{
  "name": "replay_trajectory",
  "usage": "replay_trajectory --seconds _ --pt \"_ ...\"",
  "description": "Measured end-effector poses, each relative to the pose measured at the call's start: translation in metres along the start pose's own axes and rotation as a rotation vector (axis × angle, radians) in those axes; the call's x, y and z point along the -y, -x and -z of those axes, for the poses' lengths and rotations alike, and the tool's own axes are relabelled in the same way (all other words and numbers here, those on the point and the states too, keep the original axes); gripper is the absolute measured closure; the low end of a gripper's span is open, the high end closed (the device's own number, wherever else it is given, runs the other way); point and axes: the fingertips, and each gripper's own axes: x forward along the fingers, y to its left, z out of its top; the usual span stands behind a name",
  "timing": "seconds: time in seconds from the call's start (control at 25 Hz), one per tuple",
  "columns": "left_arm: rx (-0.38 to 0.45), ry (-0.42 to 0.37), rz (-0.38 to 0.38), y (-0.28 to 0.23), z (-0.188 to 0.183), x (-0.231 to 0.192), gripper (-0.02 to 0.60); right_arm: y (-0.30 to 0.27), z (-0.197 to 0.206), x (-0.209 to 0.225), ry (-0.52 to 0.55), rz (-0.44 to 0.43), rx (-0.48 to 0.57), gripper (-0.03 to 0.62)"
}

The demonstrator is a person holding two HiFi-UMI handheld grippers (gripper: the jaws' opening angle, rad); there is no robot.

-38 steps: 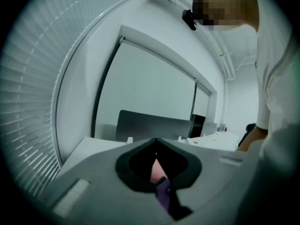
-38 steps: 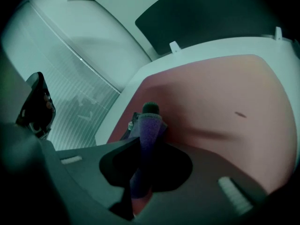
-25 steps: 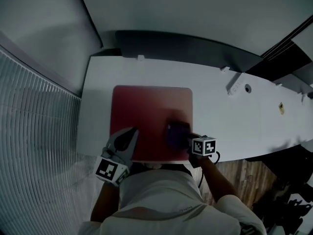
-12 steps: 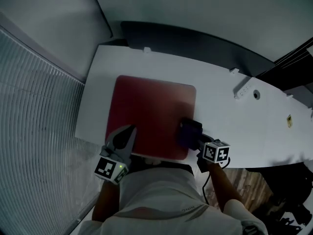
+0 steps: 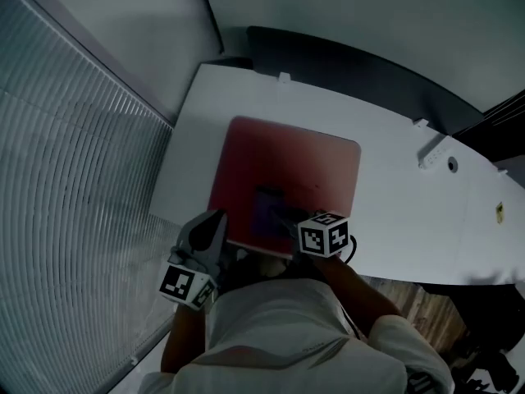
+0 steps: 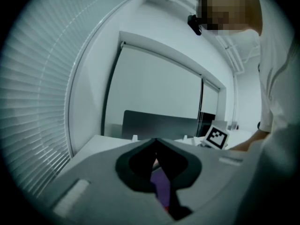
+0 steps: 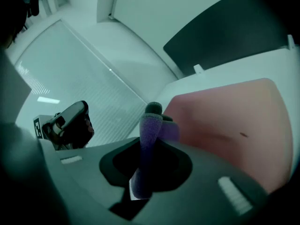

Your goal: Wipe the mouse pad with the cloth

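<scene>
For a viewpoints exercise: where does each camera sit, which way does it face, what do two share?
Head view: person's head, steeply down on mouse pad; left gripper, right gripper, shirt show.
Left gripper view: on left gripper, across the table; shut jaws show.
Right gripper view: on right gripper, over the pad; jaws shut on the cloth.
Shared: head and right gripper views show pad and cloth.

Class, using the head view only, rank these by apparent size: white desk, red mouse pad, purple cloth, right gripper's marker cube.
1. desk
2. mouse pad
3. cloth and marker cube look about alike. The cube sits nearer the camera, so they stay unranked.
</scene>
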Motion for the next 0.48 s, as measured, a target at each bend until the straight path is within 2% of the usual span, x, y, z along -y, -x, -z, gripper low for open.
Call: replay_trajectory --seconds 0.24,0.36,0.48 --pt "0.009 0.014 -0.071 0.082 0.018 -0.066 0.580 -0.103 0.041 -0.082 0.010 -0.093 -0.076 0.543" --pt "0.024 0.030 -0.087 0.115 0.025 -0.093 0.580 -0.150 0.060 -0.094 -0.012 -0.077 -0.098 0.543" --pt "0.019 0.039 -0.087 0.140 0.028 -0.110 0.580 -0.182 0.077 -0.088 -0.038 -0.011 -0.133 0.543"
